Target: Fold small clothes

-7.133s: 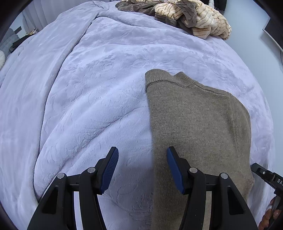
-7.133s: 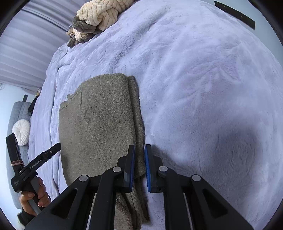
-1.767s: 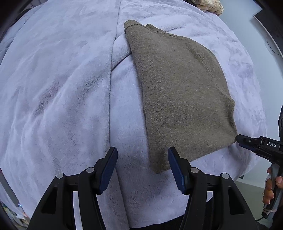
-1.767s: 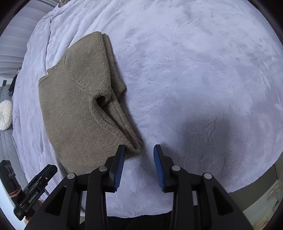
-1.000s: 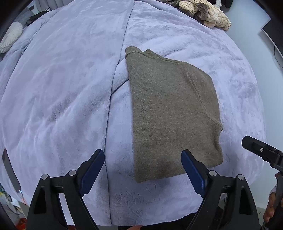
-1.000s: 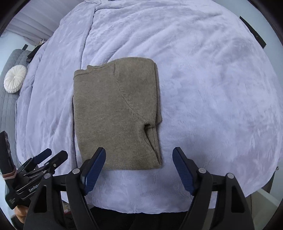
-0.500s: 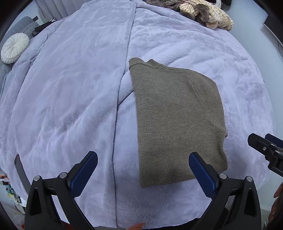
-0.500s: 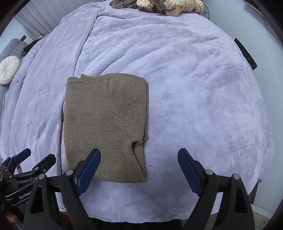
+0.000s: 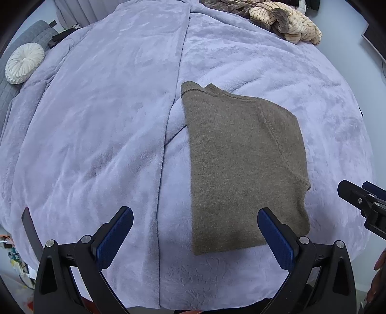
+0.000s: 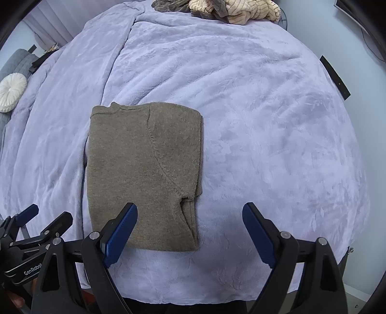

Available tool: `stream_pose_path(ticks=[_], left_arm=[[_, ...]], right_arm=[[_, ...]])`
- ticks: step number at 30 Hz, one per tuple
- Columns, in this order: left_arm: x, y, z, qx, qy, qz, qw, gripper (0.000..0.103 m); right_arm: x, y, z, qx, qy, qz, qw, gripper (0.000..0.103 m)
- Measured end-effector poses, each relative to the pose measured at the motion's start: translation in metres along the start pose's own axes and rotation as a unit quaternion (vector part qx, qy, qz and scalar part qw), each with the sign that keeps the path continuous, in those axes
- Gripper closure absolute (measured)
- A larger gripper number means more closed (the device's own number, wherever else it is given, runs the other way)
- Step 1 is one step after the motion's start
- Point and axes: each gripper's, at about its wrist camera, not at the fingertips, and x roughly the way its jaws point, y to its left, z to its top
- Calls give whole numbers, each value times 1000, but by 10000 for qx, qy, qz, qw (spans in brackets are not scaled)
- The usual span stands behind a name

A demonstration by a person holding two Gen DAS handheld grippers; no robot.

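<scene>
A brown knit sweater [image 9: 243, 164] lies folded into a flat rectangle on the lavender fleece bedspread [image 9: 101, 120]; it also shows in the right wrist view [image 10: 144, 174]. My left gripper [image 9: 195, 231] is wide open and empty, raised above the sweater's near left corner. My right gripper [image 10: 190, 229] is wide open and empty, raised above the sweater's near right corner. Neither gripper touches the sweater. The right gripper's tip shows at the right edge of the left wrist view [image 9: 361, 200], and the left gripper shows at the lower left of the right wrist view [image 10: 36, 229].
A heap of striped beige and brown clothes [image 9: 277, 17] lies at the far end of the bed, also in the right wrist view [image 10: 229, 9]. A round white cushion [image 9: 24, 61] sits on a grey seat at far left. The bed's near edge is just below the grippers.
Both grippers have pulled back and up from the sweater and opened wider. The sweater lies flat and still.
</scene>
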Motion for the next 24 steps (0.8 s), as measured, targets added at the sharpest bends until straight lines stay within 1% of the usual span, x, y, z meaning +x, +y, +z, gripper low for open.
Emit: stream_pose_path(ticks=[24], left_arm=[[-5, 0, 3, -16, -46, 18, 10000, 0]], right_arm=[[-1, 2, 2, 0, -2, 4, 10000, 12]])
